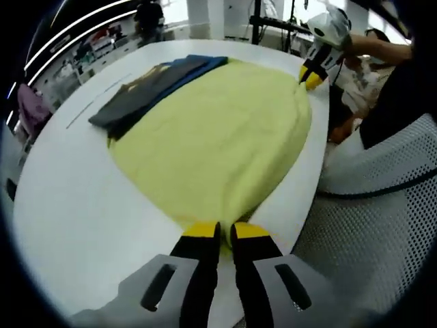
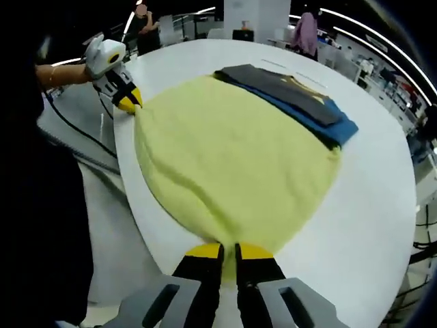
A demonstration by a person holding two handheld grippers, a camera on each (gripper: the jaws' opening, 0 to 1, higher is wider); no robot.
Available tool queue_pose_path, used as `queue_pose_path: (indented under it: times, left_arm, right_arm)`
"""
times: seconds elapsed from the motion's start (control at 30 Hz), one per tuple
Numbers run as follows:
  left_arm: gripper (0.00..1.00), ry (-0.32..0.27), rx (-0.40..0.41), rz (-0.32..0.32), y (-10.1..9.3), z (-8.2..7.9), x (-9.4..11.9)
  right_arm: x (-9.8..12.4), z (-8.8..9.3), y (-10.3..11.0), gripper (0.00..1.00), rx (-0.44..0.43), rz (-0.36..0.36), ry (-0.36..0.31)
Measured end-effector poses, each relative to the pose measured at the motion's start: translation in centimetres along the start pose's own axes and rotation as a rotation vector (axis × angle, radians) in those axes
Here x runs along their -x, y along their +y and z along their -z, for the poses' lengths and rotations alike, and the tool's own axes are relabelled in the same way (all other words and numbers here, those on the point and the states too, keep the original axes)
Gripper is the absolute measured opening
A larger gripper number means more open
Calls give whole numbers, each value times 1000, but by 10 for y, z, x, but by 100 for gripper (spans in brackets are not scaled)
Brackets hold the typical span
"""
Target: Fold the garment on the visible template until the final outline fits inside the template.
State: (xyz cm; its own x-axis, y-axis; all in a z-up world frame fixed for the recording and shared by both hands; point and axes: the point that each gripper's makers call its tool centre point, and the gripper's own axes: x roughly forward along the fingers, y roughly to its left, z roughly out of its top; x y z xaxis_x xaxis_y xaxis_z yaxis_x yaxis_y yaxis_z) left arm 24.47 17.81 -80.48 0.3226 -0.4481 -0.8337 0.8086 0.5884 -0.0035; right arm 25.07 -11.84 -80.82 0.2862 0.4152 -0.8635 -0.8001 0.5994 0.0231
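Left gripper view: you look low and close across the bench (image 1: 68, 205) from the yellow garment's (image 1: 218, 137) near edge | Right gripper view: same low, close look from the garment's (image 2: 232, 157) other end | Shared: garment, bench (image 2: 369, 205), folded dark clothes (image 1: 147, 89) (image 2: 287, 89), each other's gripper (image 1: 311, 75) (image 2: 126, 99)

The pale yellow garment (image 1: 215, 140) lies spread flat on the white table (image 1: 75, 205), overlapping folded dark clothes (image 1: 147, 89).
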Motion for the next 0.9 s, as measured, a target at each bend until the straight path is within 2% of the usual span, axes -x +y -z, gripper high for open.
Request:
queue_pose_path:
  times: [0.37,0.7,0.9]
  left_arm:
    - [1,46,-13,21,-2,-8,12]
    - [1,99,35,29,-1,-17,22]
    - [1,110,58,44,-4,-22,29]
  right_arm:
    - [12,-13,-5,0,-2,0,-4]
    - [29,-23,-10,0,-30,-3,2]
    - [36,-24,-9,0,-36,-11,25]
